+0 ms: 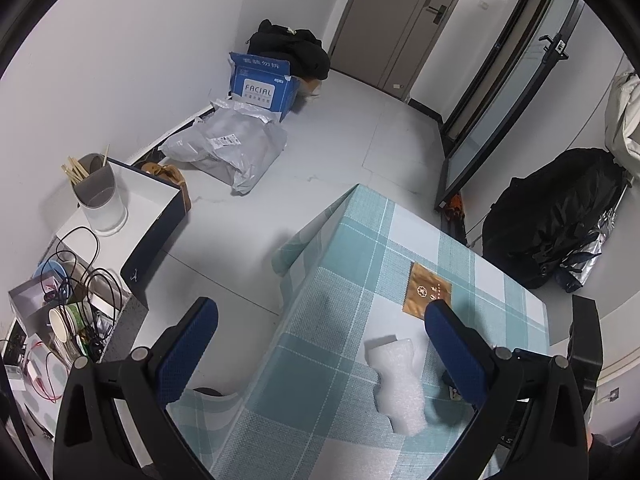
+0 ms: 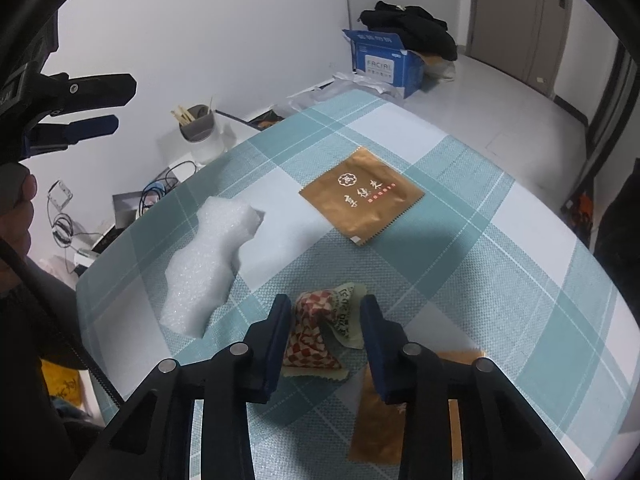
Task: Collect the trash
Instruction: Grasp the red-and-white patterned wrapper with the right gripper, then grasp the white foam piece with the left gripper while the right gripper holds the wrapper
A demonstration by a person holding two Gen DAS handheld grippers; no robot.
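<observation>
both wrist views high, sharing table (image 1: 360, 240)

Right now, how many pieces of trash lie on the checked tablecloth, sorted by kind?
Gold foil packets: 2
White foam piece: 1
Red-and-white checked wrapper: 1
Total: 4

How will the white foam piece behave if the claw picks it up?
The foam looks bubbly and thick, so it is probably very light and squashy. Its narrow waist may let it bend. Lying loose on the cloth, it would likely slide when pushed.
</observation>
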